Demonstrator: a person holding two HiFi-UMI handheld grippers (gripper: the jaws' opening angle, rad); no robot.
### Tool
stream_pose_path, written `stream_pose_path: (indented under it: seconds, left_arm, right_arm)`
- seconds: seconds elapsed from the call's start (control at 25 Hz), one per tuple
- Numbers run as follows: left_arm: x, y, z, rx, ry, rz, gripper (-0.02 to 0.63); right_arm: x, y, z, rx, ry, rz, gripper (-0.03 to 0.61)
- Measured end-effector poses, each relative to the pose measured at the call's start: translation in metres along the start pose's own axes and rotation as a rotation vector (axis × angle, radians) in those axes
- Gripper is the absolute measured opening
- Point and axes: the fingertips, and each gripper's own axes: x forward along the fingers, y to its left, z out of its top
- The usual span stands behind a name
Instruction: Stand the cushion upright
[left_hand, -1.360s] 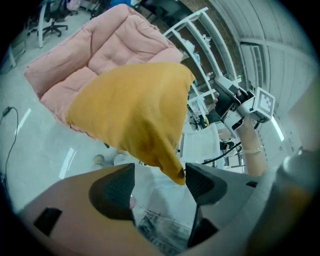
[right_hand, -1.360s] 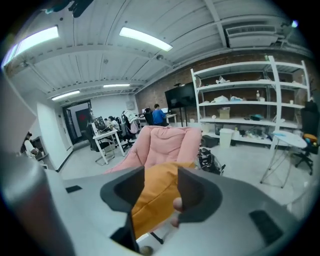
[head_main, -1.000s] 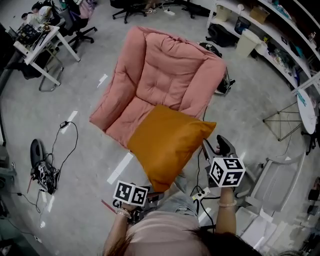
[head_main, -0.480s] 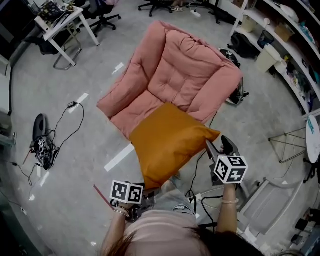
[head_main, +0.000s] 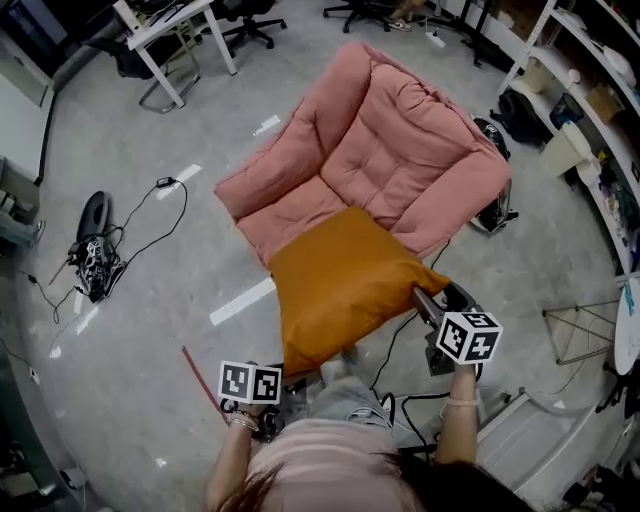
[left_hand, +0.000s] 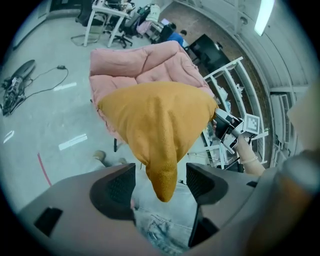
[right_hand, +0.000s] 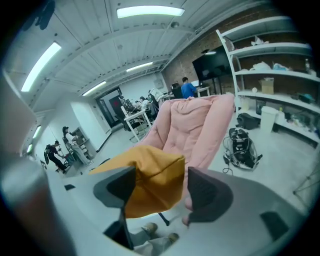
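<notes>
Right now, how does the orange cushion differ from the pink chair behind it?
Colour: the cushion is mustard orange, the chair pale pink.
Size: the cushion is far smaller than the chair; in the head view it covers only the front of the seat.
Surface: the cushion is plain and smooth, the chair stitched into puffy panels.
Shape: the cushion is a flat square, the chair has a back and raised arms.
Both look like soft, padded fabric.

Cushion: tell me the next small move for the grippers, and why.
Likely close the right gripper on the cushion corner. Its jaws are opening with that corner between them, unpressed. The left gripper also holds its jaws apart round another corner, and the cushion lies on the pink chair, so a grip should come before raising it.
</notes>
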Motion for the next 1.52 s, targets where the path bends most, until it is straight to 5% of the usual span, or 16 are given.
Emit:
stream_pose_path:
  seconds: [0.16, 0.24, 0.36, 0.48, 0.64, 0.96, 1.52]
  left_arm:
    - [0.0, 0.005, 0.006, -0.014, -0.088, 0.032, 0.302]
    - [-0.003, 0.011, 0.011, -0.022, -0.13, 0.07, 0.212]
    - [-0.004, 0.014, 0.018, -0.035, -0.171, 0.08, 0.171]
    - [-0.006, 0.013, 0.026, -0.026, -0.2, 0.068, 0.128]
    - [-0.016, 0.013, 0.04, 0.043, -0.231, 0.082, 0.08]
    - [-0.045, 0.032, 0.072, 0.177, -0.252, 0.092, 0.052]
    - [-0.095, 0.063, 0.124, 0.369, -0.188, -0.006, 0.043]
  right_arm:
    - [0.007, 0.008, -0.003, 0.001, 0.048, 0.084, 0.314]
    - [0.009, 0.013, -0.003, -0.003, 0.061, 0.115, 0.314]
    - [0.013, 0.018, -0.003, -0.034, 0.077, 0.141, 0.311]
    - [0.016, 0.024, -0.005, -0.097, 0.101, 0.138, 0.232]
    - [0.02, 0.033, -0.006, -0.224, 0.114, 0.071, 0.104]
    - [0.028, 0.067, 0.011, -0.259, 0.057, -0.051, 0.077]
    - [0.037, 0.12, 0.033, -0.215, -0.028, -0.27, 0.067]
